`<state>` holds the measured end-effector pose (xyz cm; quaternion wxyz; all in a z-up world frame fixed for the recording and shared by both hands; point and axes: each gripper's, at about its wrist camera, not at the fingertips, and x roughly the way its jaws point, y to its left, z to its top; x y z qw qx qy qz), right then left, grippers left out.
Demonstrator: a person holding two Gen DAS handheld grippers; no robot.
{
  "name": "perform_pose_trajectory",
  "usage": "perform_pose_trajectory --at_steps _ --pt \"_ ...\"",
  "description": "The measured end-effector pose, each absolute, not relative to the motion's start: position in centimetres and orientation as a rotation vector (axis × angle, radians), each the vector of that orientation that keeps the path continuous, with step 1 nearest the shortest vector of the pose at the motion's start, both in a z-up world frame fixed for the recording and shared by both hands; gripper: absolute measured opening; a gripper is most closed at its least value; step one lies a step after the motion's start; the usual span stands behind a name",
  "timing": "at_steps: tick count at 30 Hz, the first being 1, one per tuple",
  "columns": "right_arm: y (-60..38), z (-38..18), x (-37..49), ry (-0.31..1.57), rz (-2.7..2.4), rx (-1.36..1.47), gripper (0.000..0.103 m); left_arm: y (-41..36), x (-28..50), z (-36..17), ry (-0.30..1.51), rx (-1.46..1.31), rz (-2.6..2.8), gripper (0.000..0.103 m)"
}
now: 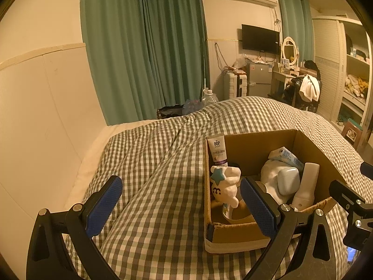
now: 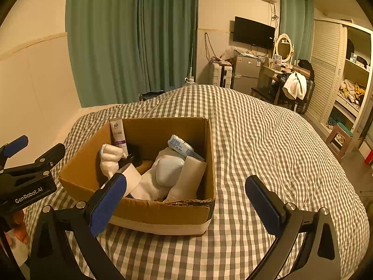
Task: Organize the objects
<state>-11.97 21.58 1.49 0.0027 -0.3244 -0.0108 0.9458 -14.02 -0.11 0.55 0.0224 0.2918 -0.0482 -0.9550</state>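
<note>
Hovering, jaws apart: left gripper point(image 1: 181, 206) | right gripper point(image 2: 186, 204) | full box point(image 2: 160, 212) between

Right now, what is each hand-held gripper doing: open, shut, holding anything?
Left hand-held gripper: open, holding nothing, beside the box.
Right hand-held gripper: open, holding nothing, in front of the box.

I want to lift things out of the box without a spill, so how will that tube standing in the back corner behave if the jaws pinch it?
The tube probably squashes under a pinch, being a soft squeeze type. It stands leaning in the corner of the box, so a nudge would likely tip it. Its smooth printed skin may slip.
</note>
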Motion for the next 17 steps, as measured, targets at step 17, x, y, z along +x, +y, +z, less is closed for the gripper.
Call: perform_pose_trajectory --at_steps 17 --pt "21.51 1.22 -11.9 -0.037 2.968 -1.028 0.102 -0.31 -13.52 0.61 -0.149 0.87 -2.961 0.103"
